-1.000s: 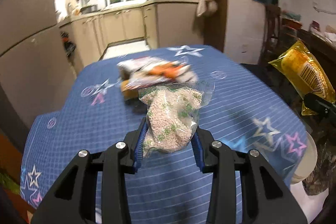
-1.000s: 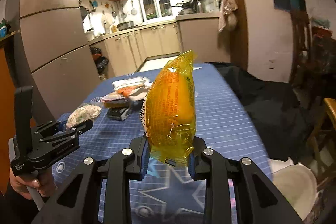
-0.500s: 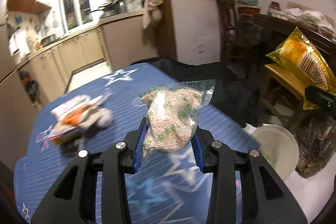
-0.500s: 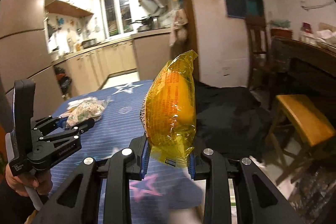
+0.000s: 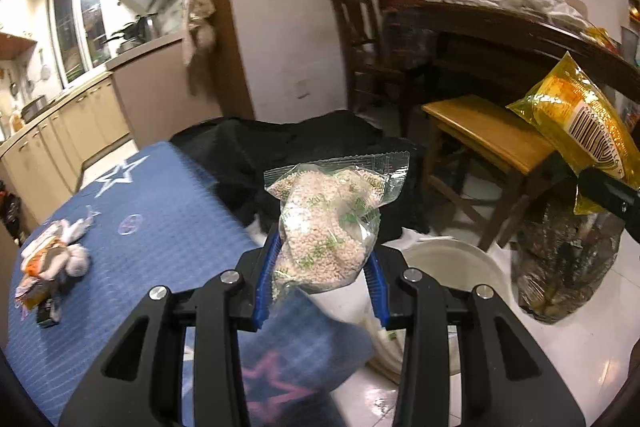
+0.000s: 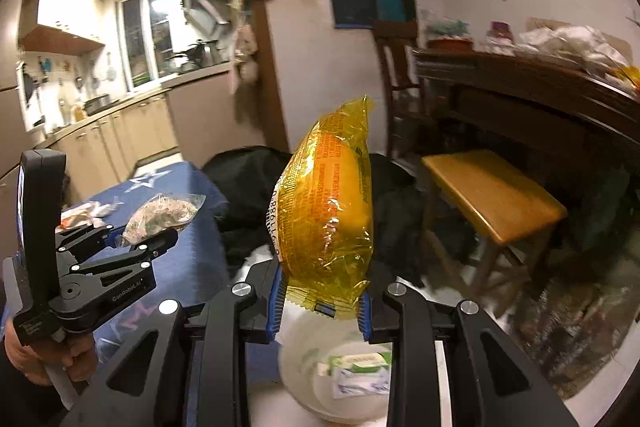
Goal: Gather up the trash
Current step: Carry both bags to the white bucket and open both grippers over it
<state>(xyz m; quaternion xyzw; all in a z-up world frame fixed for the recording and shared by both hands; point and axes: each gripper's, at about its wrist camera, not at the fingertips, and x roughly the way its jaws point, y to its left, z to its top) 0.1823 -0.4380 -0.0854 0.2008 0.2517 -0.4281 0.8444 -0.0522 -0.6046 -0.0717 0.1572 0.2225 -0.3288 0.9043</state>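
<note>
Two grippers each pinch trash: the left gripper (image 5: 320, 277) clamps a clear grain packet (image 5: 330, 217), the right gripper (image 6: 320, 301) a yellow wrapper (image 6: 326, 211), upright, directly above the white bin (image 6: 316, 387), which lies nearer the right.

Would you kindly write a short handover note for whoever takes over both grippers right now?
Left gripper: jaws shut on the clear pellet packet.
Right gripper: jaws shut on the yellow wrapper.
White bin stands on the floor beside the blue table, under the right gripper, with some packaging already inside.
Done: both items lifted off the table.
Left: drop both in the bin, then fetch the wrapper pile on the table.
</note>
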